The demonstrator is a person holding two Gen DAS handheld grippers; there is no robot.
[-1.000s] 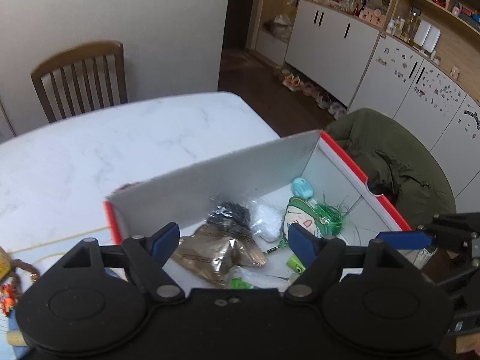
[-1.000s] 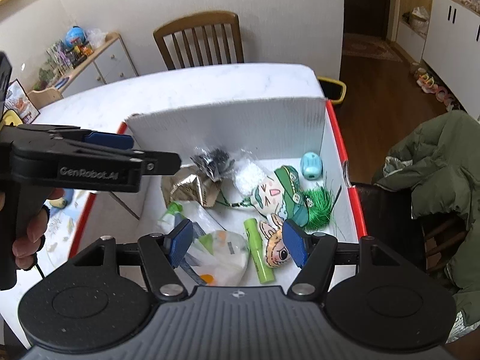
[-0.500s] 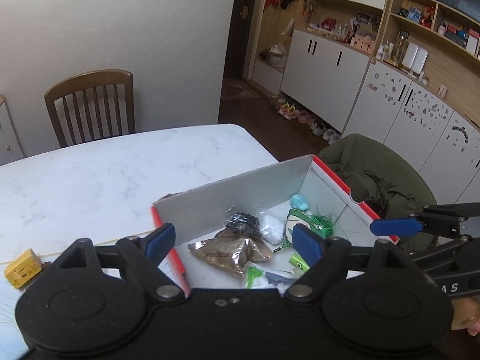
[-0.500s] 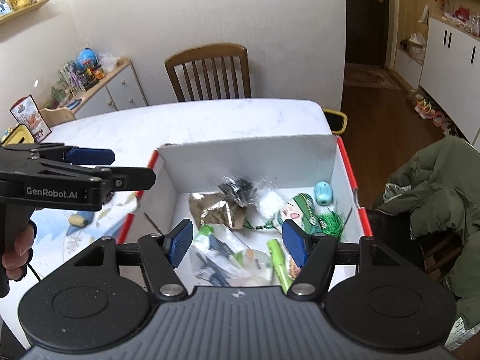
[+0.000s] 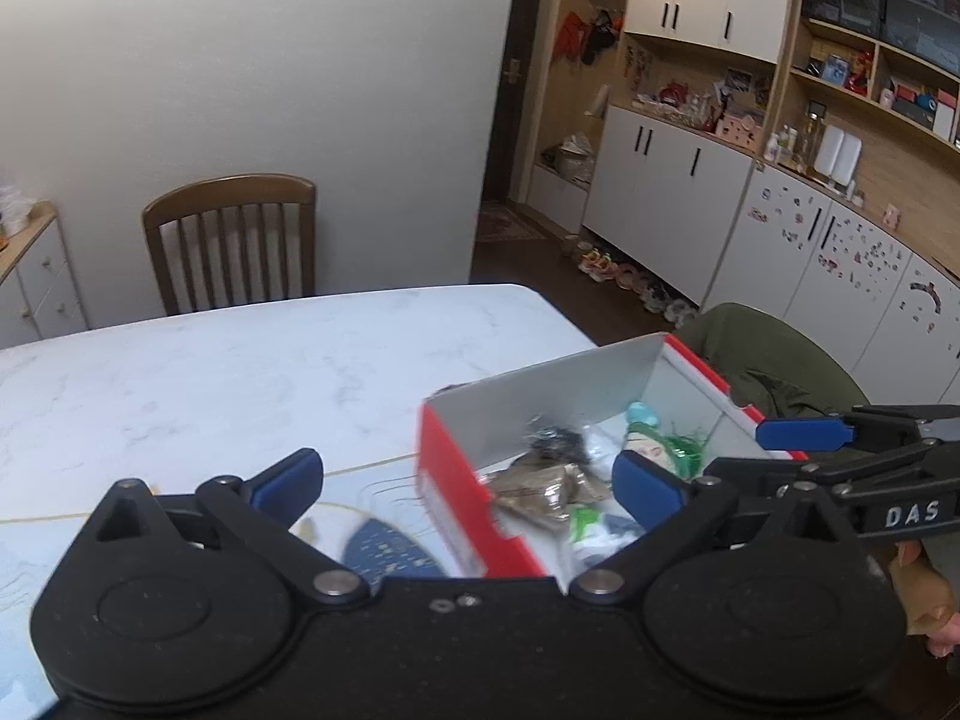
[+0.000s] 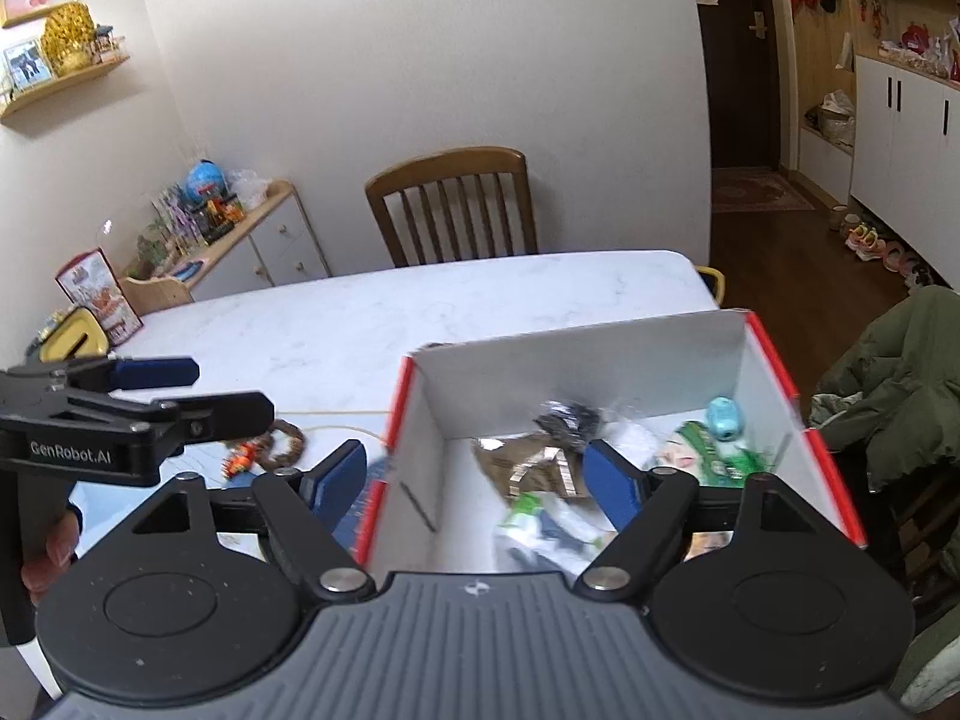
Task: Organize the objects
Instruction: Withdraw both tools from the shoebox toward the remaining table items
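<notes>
Red-rimmed box [image 6: 786, 372] of blurred, perhaps toy, clutter sits before both wide, empty grippers [image 5: 465, 480] [image 6: 477, 480].

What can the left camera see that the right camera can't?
Only the left wrist view shows the long cabinets with stickers and the shelves above them. Only the right wrist view shows the wall shelf, the low cupboard with toys on top, and the little wreath on the table. Both show the box, the chair, the table and the green coat.
</notes>
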